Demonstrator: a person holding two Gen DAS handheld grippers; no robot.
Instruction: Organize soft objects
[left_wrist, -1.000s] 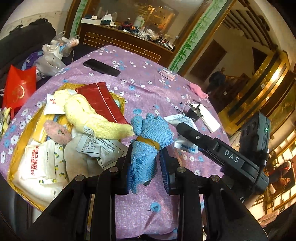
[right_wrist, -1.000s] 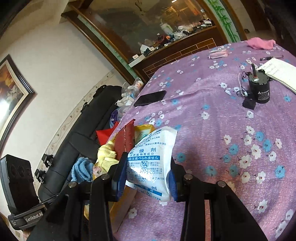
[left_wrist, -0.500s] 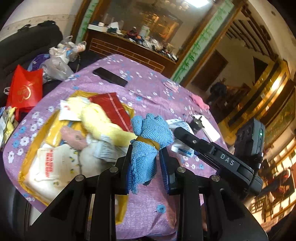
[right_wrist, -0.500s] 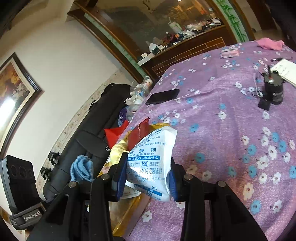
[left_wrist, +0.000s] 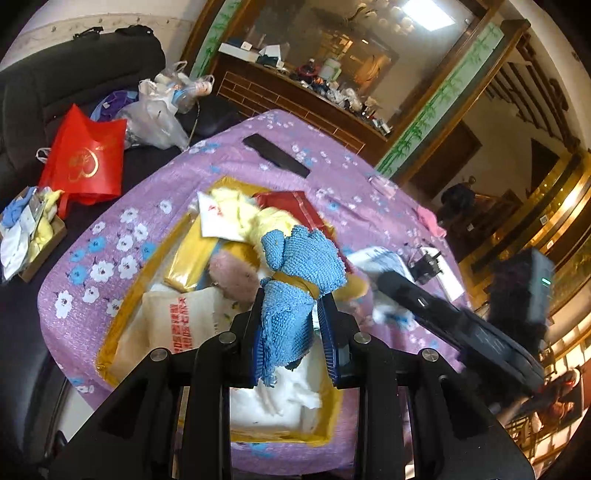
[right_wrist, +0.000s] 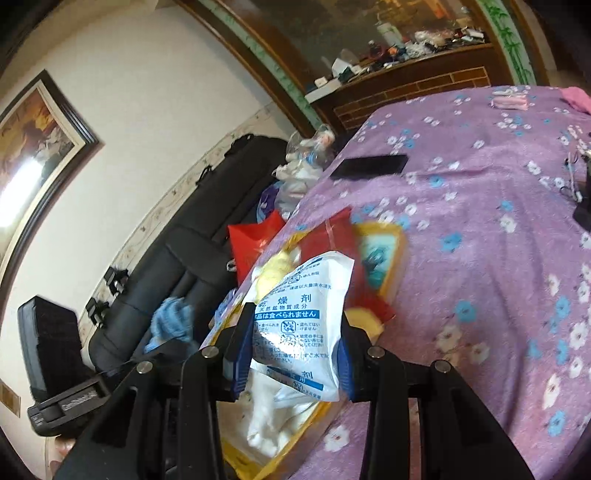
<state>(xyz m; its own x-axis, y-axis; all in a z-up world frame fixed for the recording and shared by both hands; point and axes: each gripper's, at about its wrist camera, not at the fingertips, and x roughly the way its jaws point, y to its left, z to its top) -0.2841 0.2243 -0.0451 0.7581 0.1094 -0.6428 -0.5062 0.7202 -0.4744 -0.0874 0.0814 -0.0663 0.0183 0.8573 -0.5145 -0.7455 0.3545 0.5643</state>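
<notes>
While both grippers hang over the yellow box (left_wrist: 122, 325) at the frame's lower centre, the risk I see is a miss: the box is already heaped, so a dropped item could slide off the pile onto the cloth (left_wrist: 110, 258). The left gripper (left_wrist: 295, 339) is clamped on the blue towel (left_wrist: 295, 280), whose tail dangles below its pads. The right gripper (right_wrist: 295, 354) pinches a white packet (right_wrist: 299, 325) at mid-frame, above the box (right_wrist: 388, 236). Both tools tilt downward toward the box; the right one shows blurred at the left view's right edge.
</notes>
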